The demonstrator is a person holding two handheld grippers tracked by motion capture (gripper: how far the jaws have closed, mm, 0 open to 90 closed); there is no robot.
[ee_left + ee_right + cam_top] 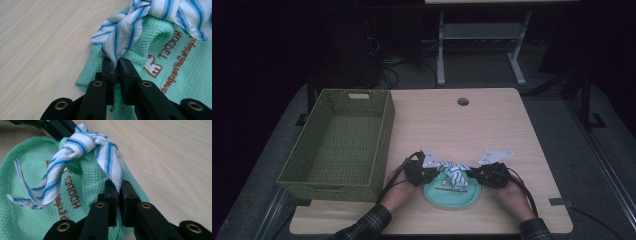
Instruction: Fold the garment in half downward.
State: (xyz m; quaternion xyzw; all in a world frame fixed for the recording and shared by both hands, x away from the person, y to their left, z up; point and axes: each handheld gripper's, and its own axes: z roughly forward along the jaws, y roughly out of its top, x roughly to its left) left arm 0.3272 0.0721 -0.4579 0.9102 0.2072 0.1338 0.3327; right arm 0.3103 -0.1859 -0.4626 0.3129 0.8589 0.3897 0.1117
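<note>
Nearest the person, a green cloth (pixel 451 192) lies flat on the bench (pixel 492 125), close to its near edge and just right of the basket (pixel 342 145). On the far part of this cloth sits a striped cloth (pixel 454 171), blue and white, twisted into a knot.

The left tongs (pixel 115 65) are pinched tight on one end of the striped cloth at the green cloth's left side, with a fold of green fabric raised just behind them. The right tongs (pixel 119 187) are likewise clamped on the opposite striped end at the green cloth's right side; a third loose tail hangs over the green cloth's printed lettering.

The step in hand looks like working the knot, either tightening or loosening it; which one cannot be told. To do it well, both pulls should be even and opposite, kept low over the green cloth, so neither end slips from the pinch and the green cloth is not dragged along. Beyond the green cloth, the basket stands empty at the bench's left side.
</note>
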